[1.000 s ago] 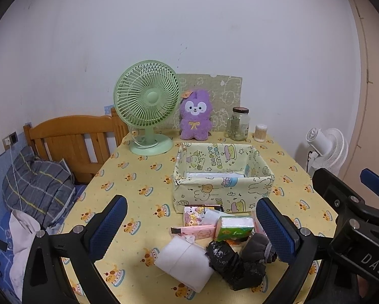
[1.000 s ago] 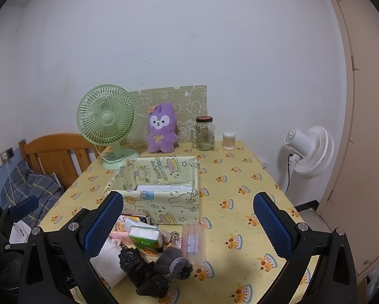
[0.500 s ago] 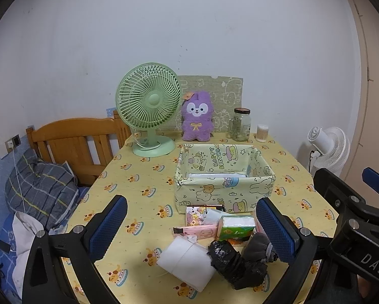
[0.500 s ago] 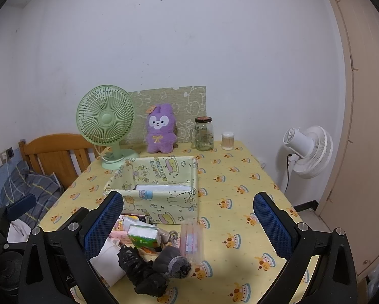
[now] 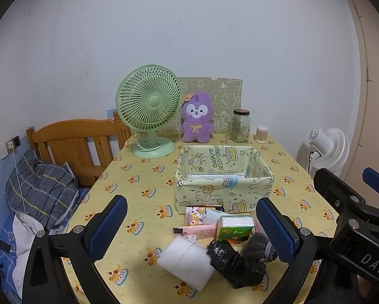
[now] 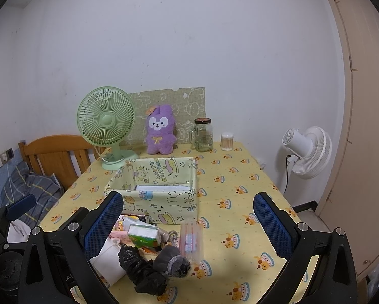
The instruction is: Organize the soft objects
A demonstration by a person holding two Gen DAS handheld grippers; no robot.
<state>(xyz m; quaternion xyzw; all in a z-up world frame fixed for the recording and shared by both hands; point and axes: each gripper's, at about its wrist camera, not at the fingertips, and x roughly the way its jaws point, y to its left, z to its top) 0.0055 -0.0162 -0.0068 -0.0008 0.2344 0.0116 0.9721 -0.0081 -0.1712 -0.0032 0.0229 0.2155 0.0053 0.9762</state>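
A pile of soft items lies at the table's near edge: a white folded cloth [image 5: 187,262], a black crumpled bag [image 5: 236,262], a grey rolled sock [image 5: 259,248], a green tissue pack [image 5: 236,228] and pink packets [image 5: 201,230]. Behind the pile stands a yellow cartoon fabric box [image 5: 223,177], with something white lying flat in it. In the right wrist view the same pile shows: black bag [image 6: 144,271], grey sock [image 6: 170,259], tissue pack [image 6: 144,235], clear pink tube pack [image 6: 190,239], box [image 6: 159,192]. My left gripper [image 5: 189,228] and right gripper [image 6: 187,225] both hover open above the near edge, holding nothing.
A green desk fan [image 5: 149,111], a purple plush [image 5: 197,119], a glass jar [image 5: 240,126] and a cotton swab tub [image 5: 262,134] line the table's back. A wooden bed frame [image 5: 75,139] with bedding stands left, a white floor fan [image 6: 306,152] right.
Both grippers have risen and drawn back slightly, so the table sits a little lower in each view. Nothing on the table has moved and both stay open.
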